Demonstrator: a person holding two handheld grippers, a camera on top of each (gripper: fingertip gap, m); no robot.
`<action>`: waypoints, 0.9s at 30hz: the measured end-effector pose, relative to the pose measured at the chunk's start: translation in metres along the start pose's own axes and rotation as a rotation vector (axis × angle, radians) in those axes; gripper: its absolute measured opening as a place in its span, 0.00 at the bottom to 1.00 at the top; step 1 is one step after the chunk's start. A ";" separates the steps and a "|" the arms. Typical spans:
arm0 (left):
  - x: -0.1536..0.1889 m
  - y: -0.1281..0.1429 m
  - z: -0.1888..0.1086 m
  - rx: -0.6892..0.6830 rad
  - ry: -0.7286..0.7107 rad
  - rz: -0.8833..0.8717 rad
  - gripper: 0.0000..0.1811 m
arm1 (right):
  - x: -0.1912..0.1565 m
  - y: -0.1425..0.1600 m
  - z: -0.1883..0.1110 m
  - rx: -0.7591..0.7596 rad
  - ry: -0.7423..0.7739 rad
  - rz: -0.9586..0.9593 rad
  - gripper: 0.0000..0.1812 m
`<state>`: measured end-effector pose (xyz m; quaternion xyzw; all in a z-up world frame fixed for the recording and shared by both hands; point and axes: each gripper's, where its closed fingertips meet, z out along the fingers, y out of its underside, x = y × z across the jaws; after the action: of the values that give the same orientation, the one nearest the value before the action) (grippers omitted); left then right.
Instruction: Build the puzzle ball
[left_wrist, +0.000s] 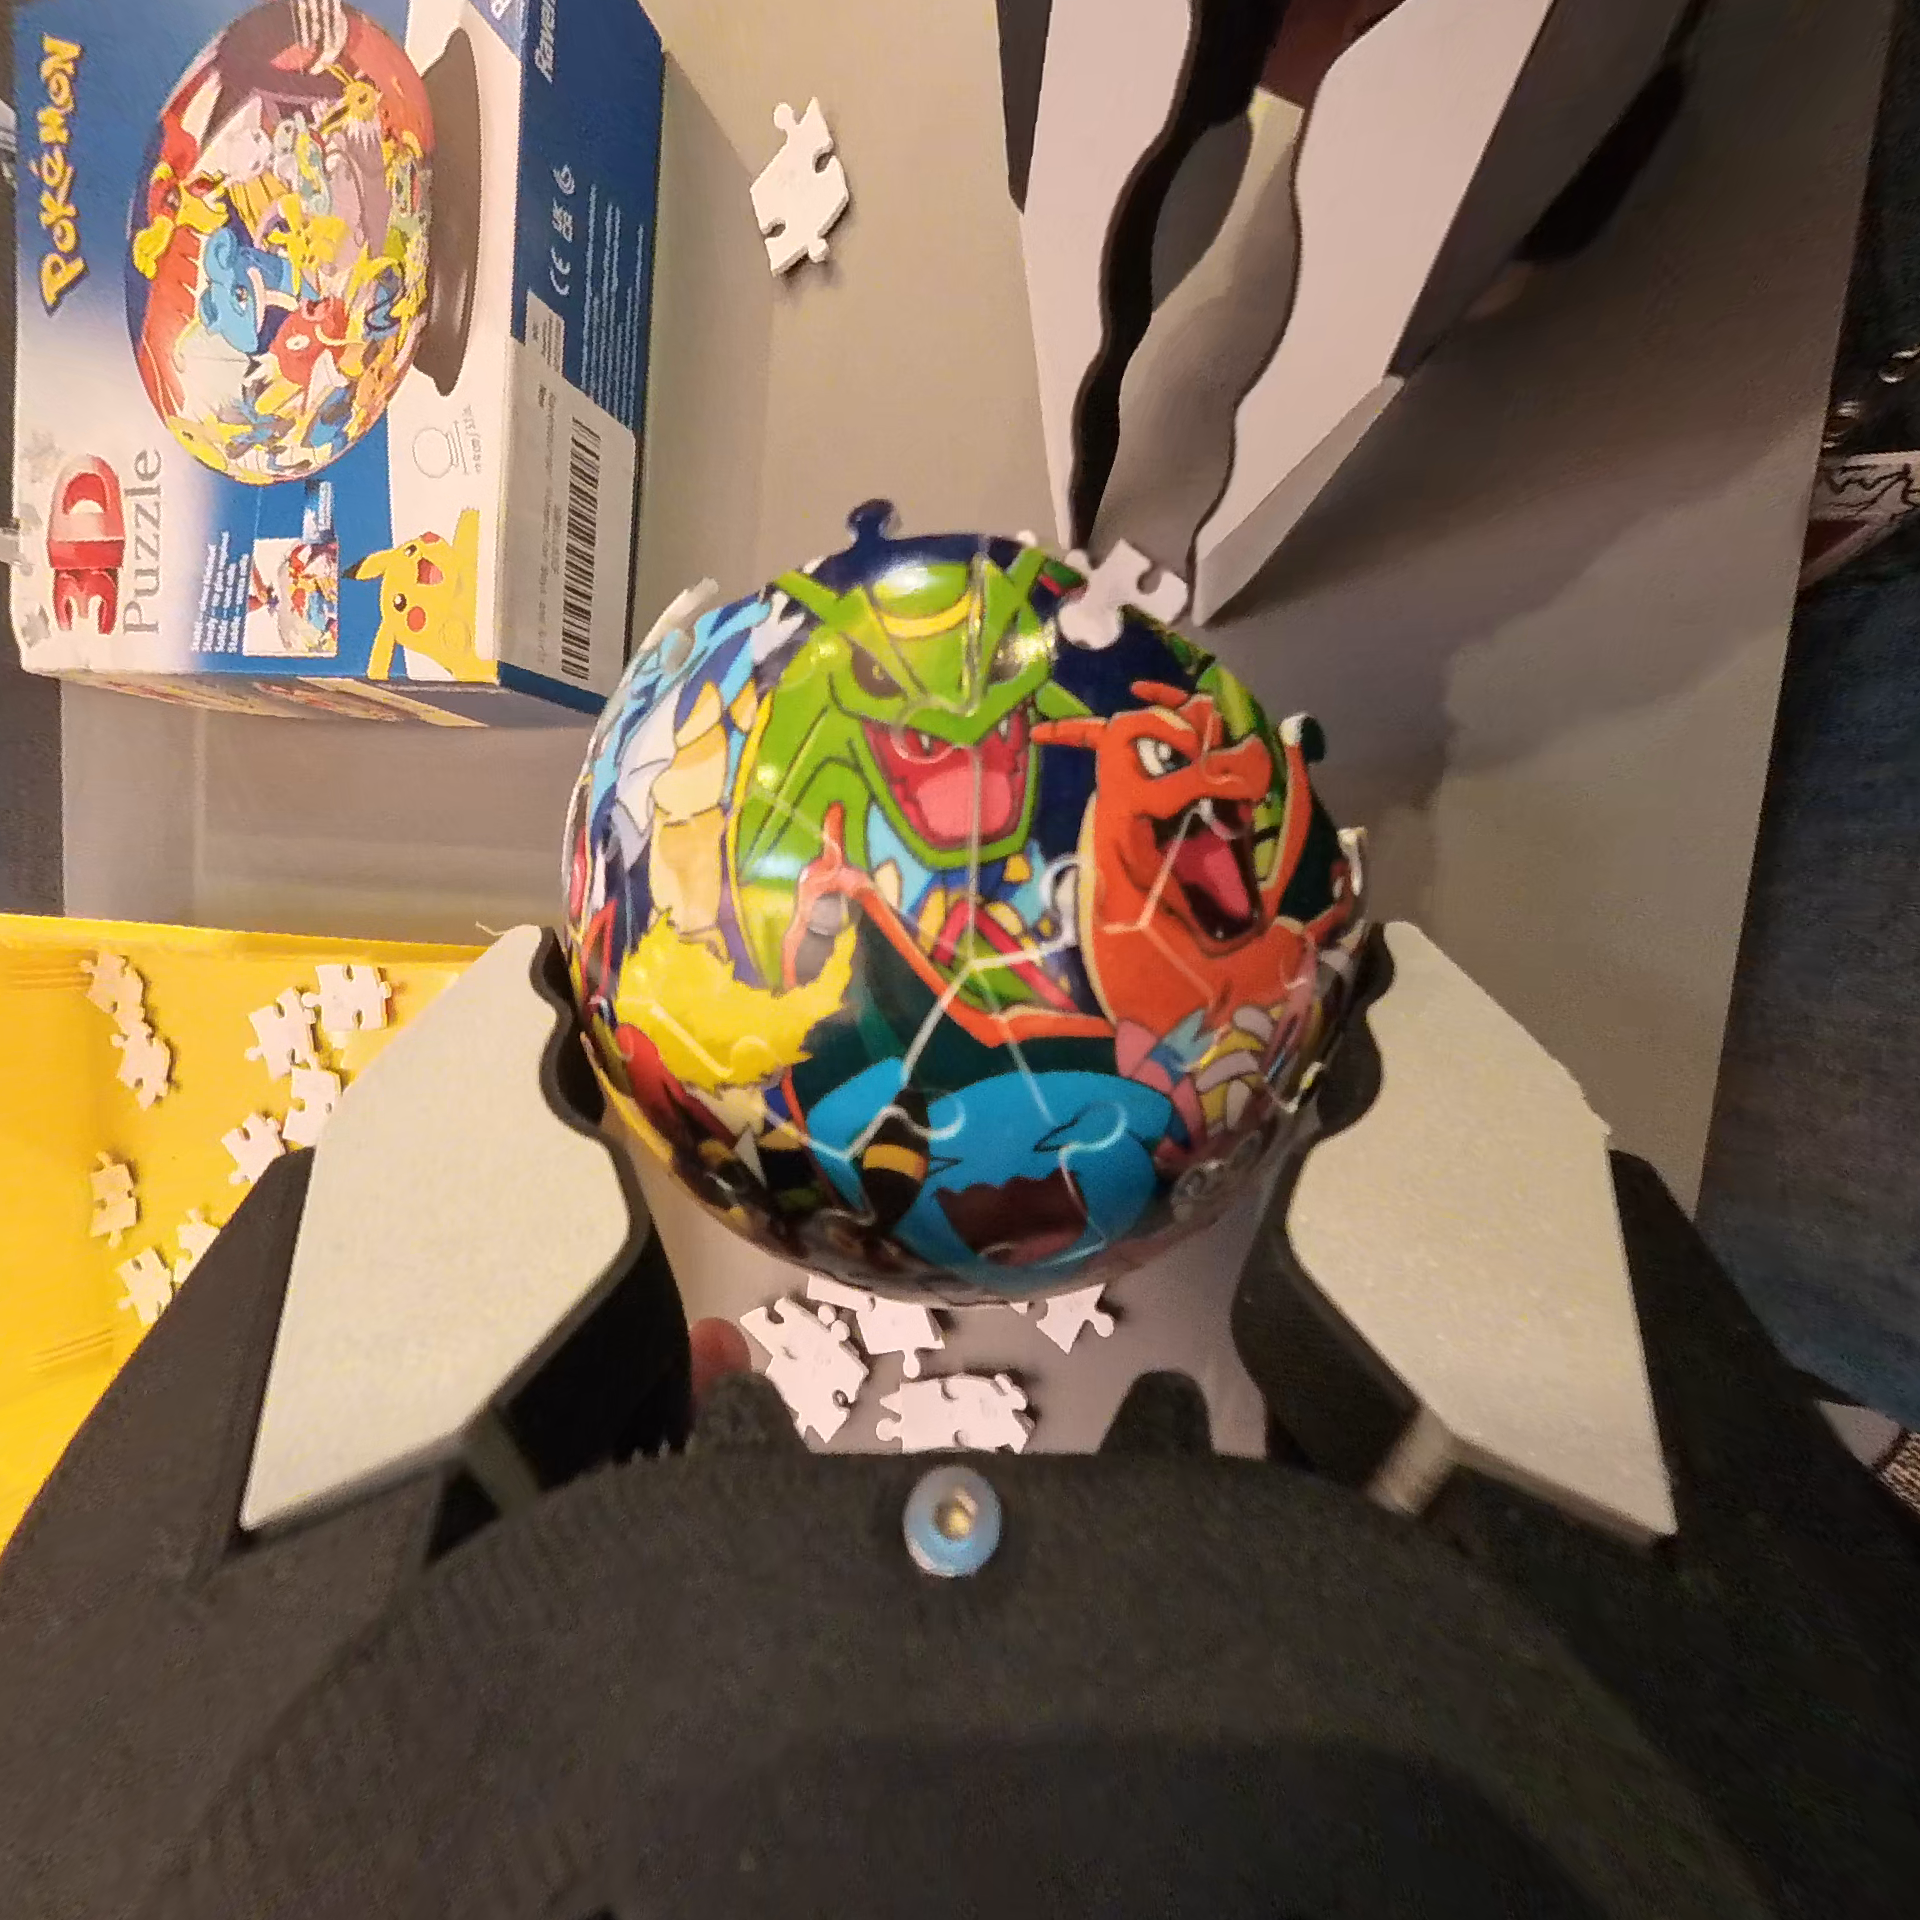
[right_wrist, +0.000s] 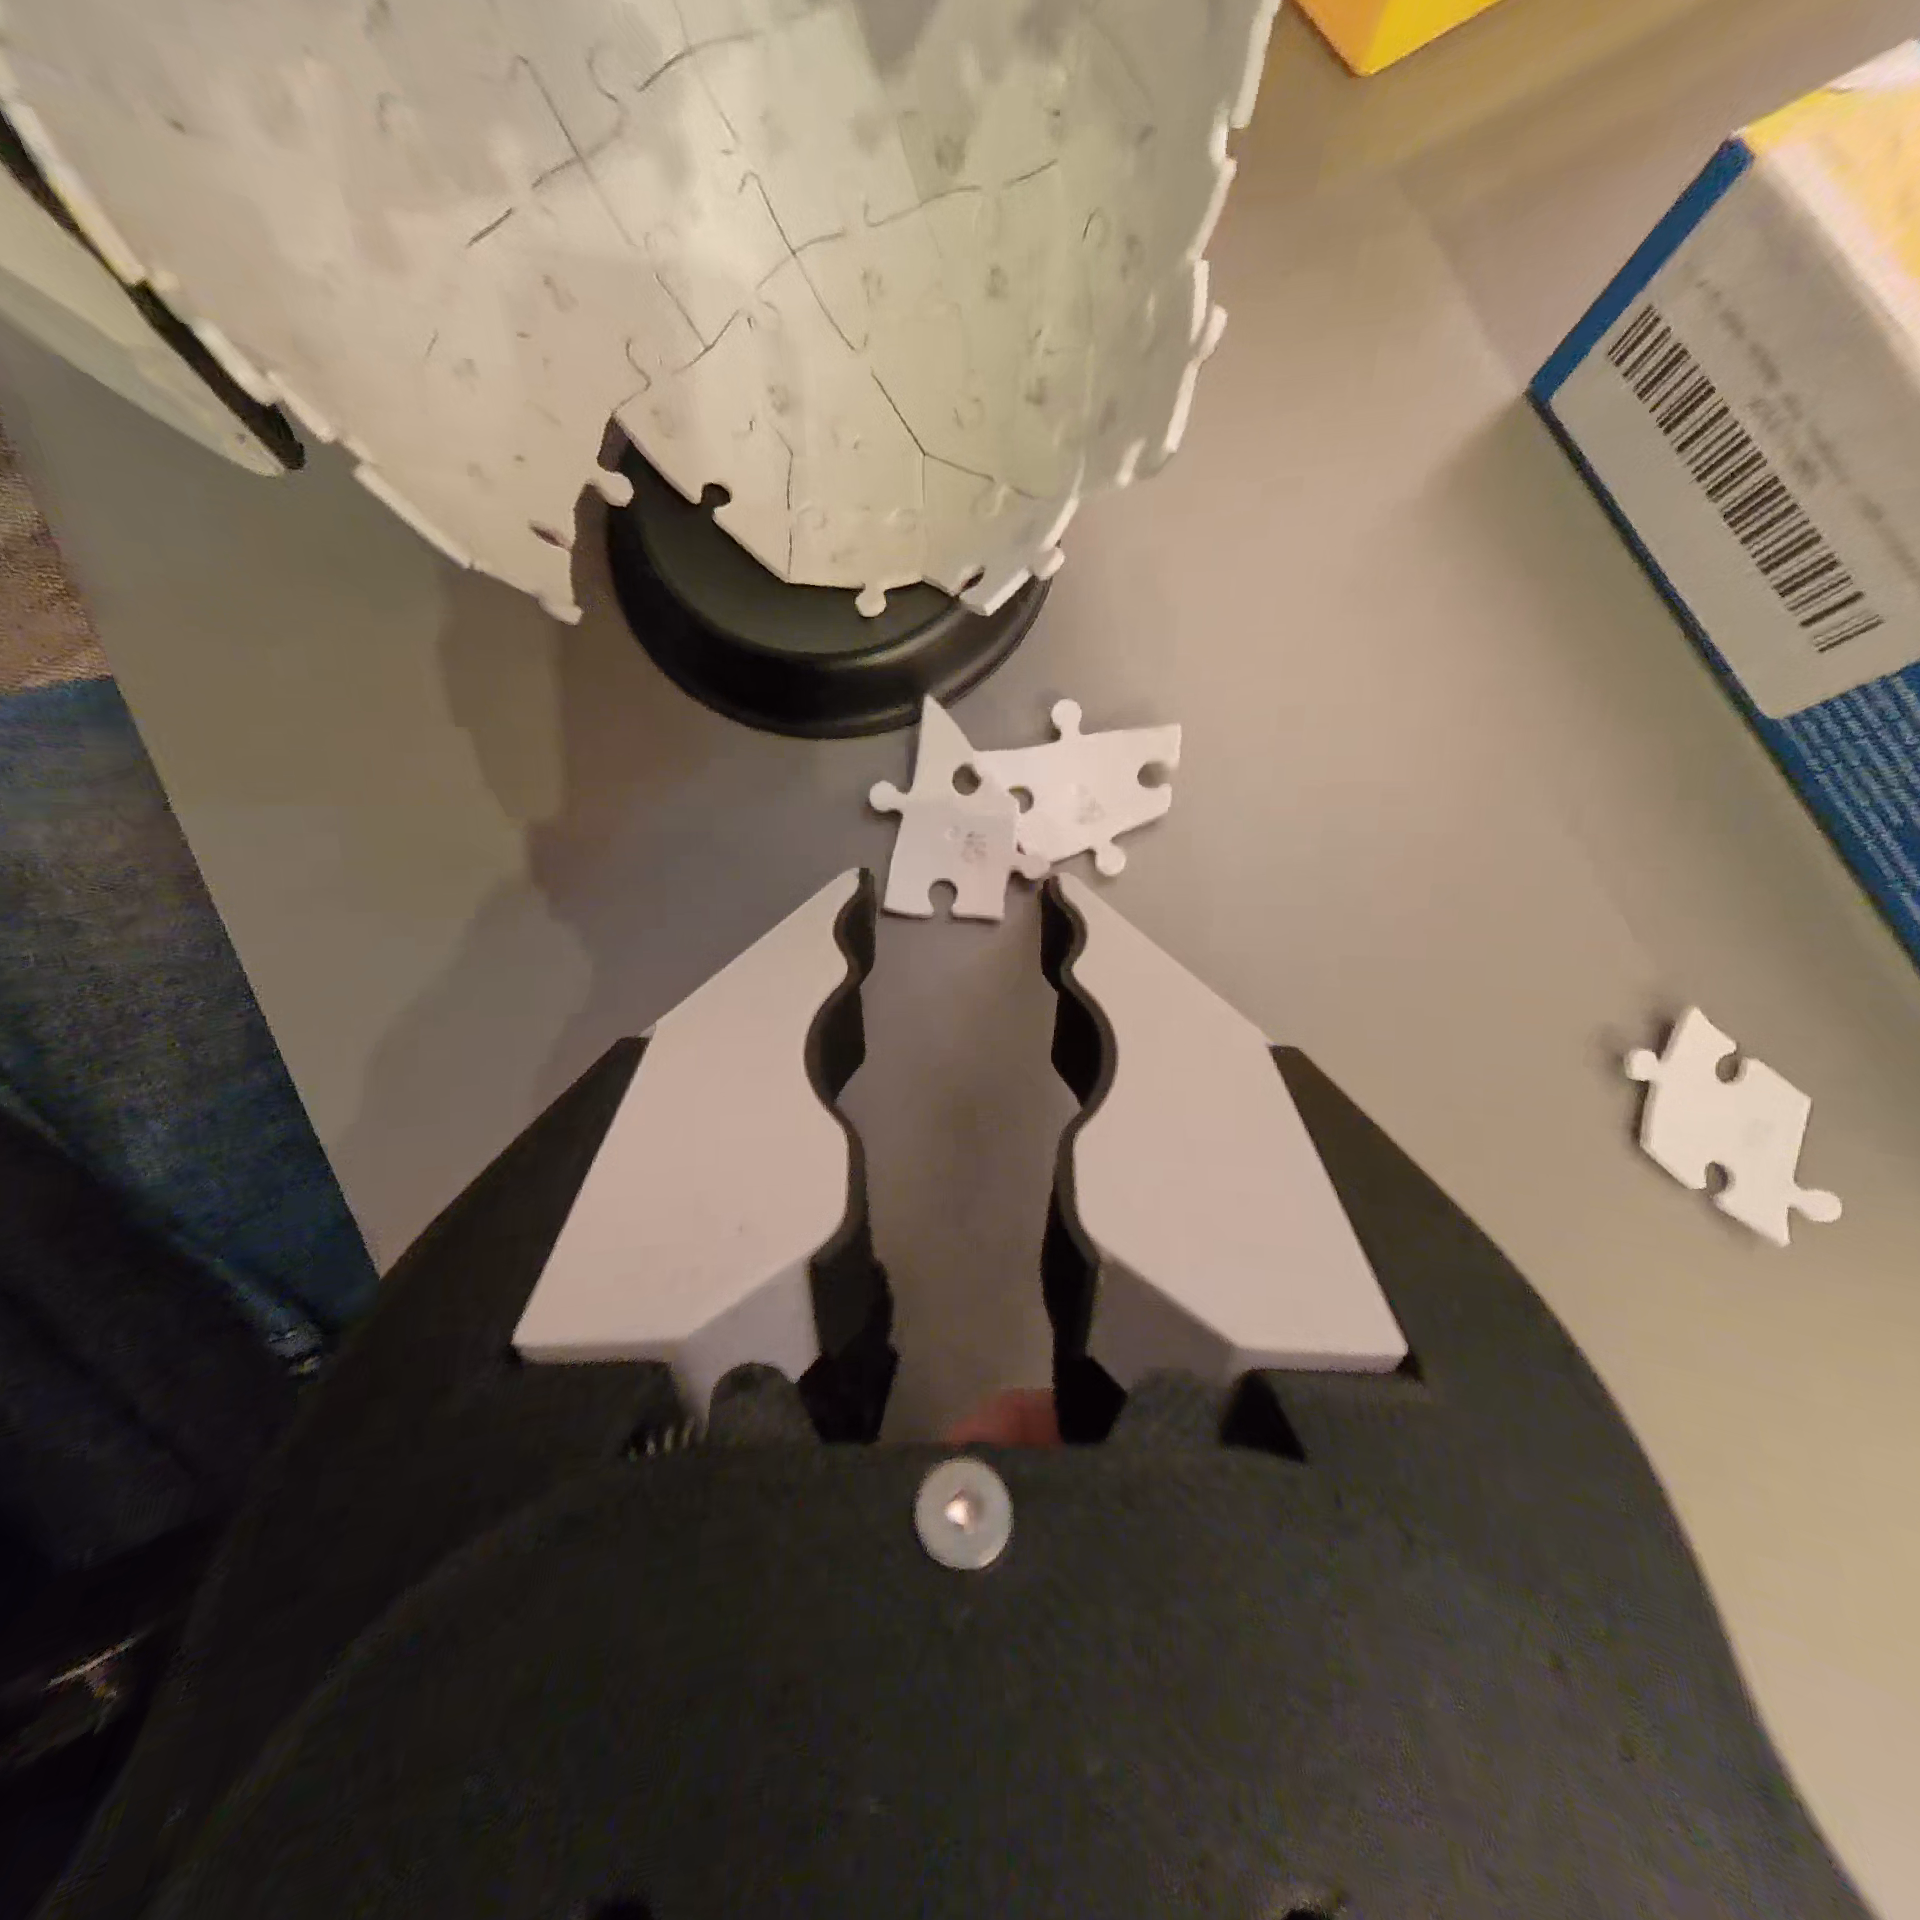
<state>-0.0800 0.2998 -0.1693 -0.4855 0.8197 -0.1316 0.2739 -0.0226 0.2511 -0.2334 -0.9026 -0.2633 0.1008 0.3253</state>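
The partly built puzzle ball (left_wrist: 935, 914), with colourful cartoon creatures on its outside, is clamped at its sides between the fingers of my left gripper (left_wrist: 961, 951). In the right wrist view its white inside (right_wrist: 727, 260) faces me, with a jagged open edge over a black round stand (right_wrist: 821, 665). My right gripper (right_wrist: 951, 883) is open and empty, low over the grey table. Its tips are just short of two overlapping white pieces (right_wrist: 951, 847). It also shows in the left wrist view (left_wrist: 1143, 540), behind the ball and by a white piece (left_wrist: 1122, 597).
The puzzle box (left_wrist: 312, 343) lies at the far left and shows at the right in the right wrist view (right_wrist: 1766, 468). A yellow tray (left_wrist: 62, 1143) holds several white pieces. Loose pieces lie under the ball (left_wrist: 894, 1361), farther back (left_wrist: 800, 187), and to my right (right_wrist: 1725, 1122). There is about 12 centimetres between the tips of the two grippers.
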 end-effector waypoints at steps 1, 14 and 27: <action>0.000 0.000 0.000 0.002 0.000 -0.001 0.74 | 0.001 -0.001 0.001 0.004 0.003 0.003 0.15; 0.000 0.002 0.000 0.006 0.005 -0.003 0.74 | 0.001 -0.010 -0.004 0.046 -0.050 -0.047 0.11; -0.001 0.002 -0.002 -0.013 0.011 0.017 0.74 | -0.016 -0.036 0.009 -0.013 -0.035 -0.273 0.11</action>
<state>-0.0824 0.3018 -0.1681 -0.4794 0.8262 -0.1263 0.2674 -0.0539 0.2707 -0.2170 -0.8586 -0.3898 0.0697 0.3256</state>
